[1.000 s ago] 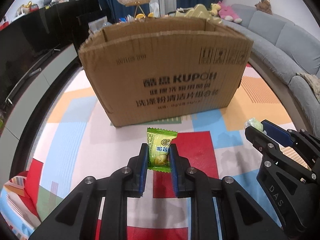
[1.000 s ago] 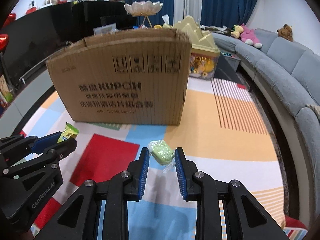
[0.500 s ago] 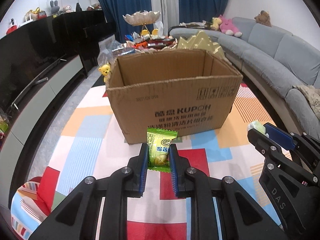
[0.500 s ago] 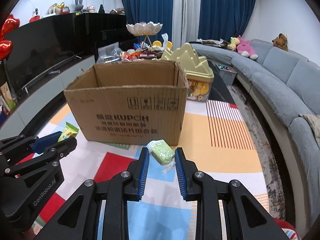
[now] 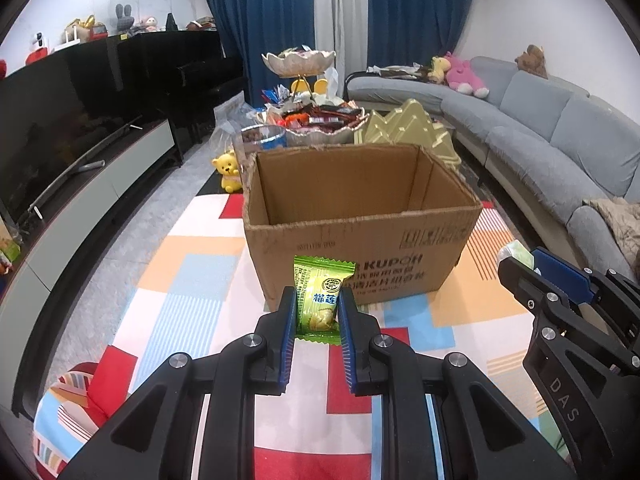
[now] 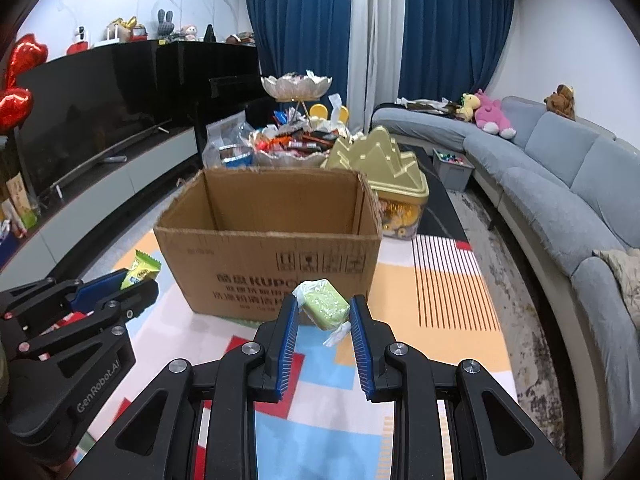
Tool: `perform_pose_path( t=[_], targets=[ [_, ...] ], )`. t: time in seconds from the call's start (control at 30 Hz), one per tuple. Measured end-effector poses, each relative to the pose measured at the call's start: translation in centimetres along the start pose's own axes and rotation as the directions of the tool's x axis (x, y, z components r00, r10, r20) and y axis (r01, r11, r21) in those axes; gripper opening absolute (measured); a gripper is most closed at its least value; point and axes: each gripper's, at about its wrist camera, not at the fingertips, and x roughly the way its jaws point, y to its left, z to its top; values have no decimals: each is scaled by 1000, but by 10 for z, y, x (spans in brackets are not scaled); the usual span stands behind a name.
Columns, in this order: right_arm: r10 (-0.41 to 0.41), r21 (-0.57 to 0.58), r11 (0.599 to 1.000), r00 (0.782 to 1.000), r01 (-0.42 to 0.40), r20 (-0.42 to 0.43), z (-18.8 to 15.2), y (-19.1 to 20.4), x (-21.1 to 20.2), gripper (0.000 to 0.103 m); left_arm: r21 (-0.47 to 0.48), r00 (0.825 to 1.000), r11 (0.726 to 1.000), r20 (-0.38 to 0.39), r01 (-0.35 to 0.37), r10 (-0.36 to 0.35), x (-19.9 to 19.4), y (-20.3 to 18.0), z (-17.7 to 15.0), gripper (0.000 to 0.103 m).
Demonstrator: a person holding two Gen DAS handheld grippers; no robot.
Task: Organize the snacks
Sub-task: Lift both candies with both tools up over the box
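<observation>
Living room, colourful block-pattern mat on the floor, both my grippers held up over it, pointing toward the far side.

My left gripper is clamped on a green-yellow durian candy packet: pads press its two sides, packet upright, top edge sticking out above the fingertips. In the right wrist view it shows at the left edge, sticking out of the same jaws.

My right gripper is pinching a pale green wrapped candy, tilted, with its clear twisted wrapper end hanging below. In the left wrist view only its tip shows, at the right edge.

Both snacks are off the mat, near side of the cardboard box, just below its rim in view. Box is open at the top, flaps gone, inside walls bare as far as I can see; floor of it is hidden by the near wall.

Behind the box: tiered snack dish piled with wrappers, gold mountain-shaped tin to its right, yellow bear toy to the left. Grey sofa along the right, TV on the left wall, blue curtains at the far end.
</observation>
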Motion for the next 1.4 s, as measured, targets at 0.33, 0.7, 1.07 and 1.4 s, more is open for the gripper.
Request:
perform_pose_path(
  t=[0.33, 0.7, 1.07, 1.4],
  targets=[
    [12, -7, 1000, 999, -11, 46, 32, 6, -8, 28, -22, 998, 1000, 58, 0, 2, -12, 11, 35, 21],
    [30, 7, 999, 997, -31, 77, 67, 7, 0, 28, -12, 996, 1000, 84, -7, 8, -7, 16, 70, 21],
    [19, -3, 1000, 996, -19, 89, 103, 6, 28, 28, 2, 997, 1000, 80, 7, -7, 14, 19, 102, 21],
    [12, -27, 1000, 997, -10, 74, 119, 12, 61, 28, -6, 998, 1000, 56, 22, -22, 41, 29, 119, 21]
  ],
)
